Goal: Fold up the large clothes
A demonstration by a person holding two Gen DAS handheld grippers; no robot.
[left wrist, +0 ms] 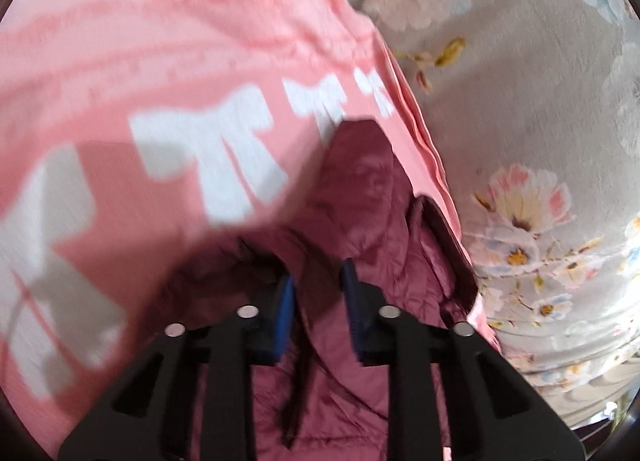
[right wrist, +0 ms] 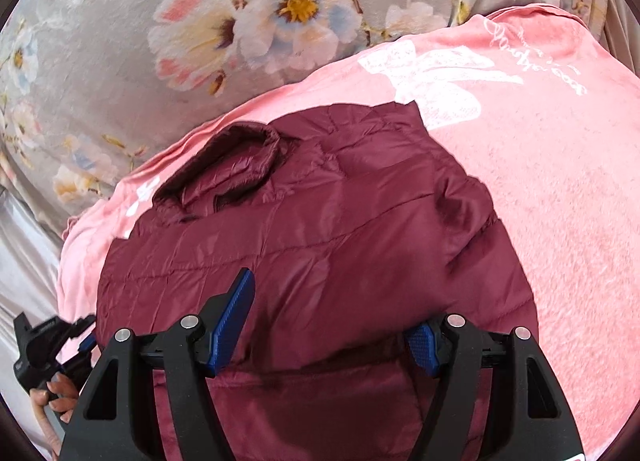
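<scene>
Only in right wrist view: whole maroon jacket [right wrist: 320, 229] spread on pink blanket [right wrist: 560, 181], person's hand [right wrist: 52, 397] at 8 o'clock. Right tool [right wrist: 332, 325] released above jacket; left tool [left wrist: 318, 301] clenched on jacket fold.

A bed covered in a grey flowered sheet [right wrist: 120, 61] carries everything. A pink blanket [right wrist: 540, 201] with white bows lies spread flat on it, the sheet showing past its edge toward eleven o'clock, and a maroon puffer jacket [right wrist: 320, 221] rests on the blanket.
</scene>
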